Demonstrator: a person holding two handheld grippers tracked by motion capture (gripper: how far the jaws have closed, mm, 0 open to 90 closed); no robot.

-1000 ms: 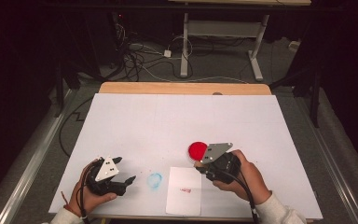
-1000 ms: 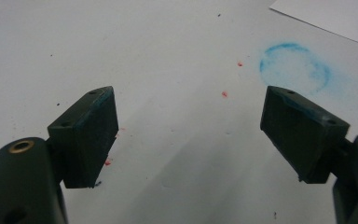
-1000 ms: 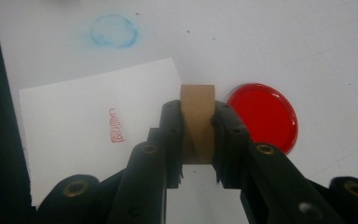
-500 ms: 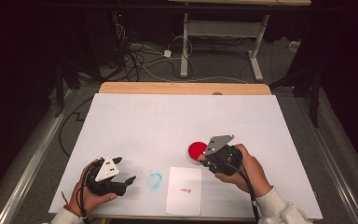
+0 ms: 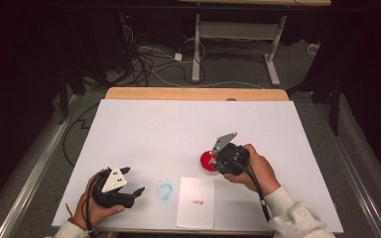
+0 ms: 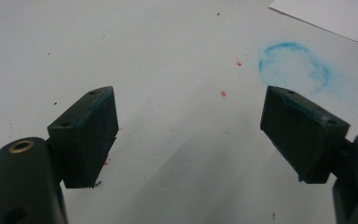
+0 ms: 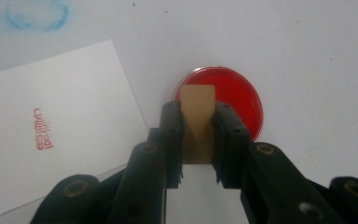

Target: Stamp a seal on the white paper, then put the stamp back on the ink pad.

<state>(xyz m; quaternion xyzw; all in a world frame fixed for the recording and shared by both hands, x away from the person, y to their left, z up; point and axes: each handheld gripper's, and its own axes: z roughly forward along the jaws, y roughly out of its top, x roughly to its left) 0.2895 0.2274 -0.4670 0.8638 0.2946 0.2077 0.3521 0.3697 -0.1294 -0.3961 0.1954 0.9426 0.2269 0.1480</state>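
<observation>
The stamp (image 7: 198, 122) in the right gripper (image 7: 198, 140) looks like pale, matt, smooth wood, clamped between matt black plastic jaws with brass-coloured rivets. The ink pad (image 7: 235, 95) is glossy red in a clear plastic rim. The sheet (image 5: 196, 202) near the tabletop's front edge is matt white paper; the tabletop (image 5: 154, 129) itself is smooth, matt white, smudged with blue.

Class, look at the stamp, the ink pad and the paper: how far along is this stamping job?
Done: the paper already bears one red imprint. In hand: the right gripper is shut on the wooden stamp, held at the red ink pad. Left: probably another print. The left gripper is open.
</observation>
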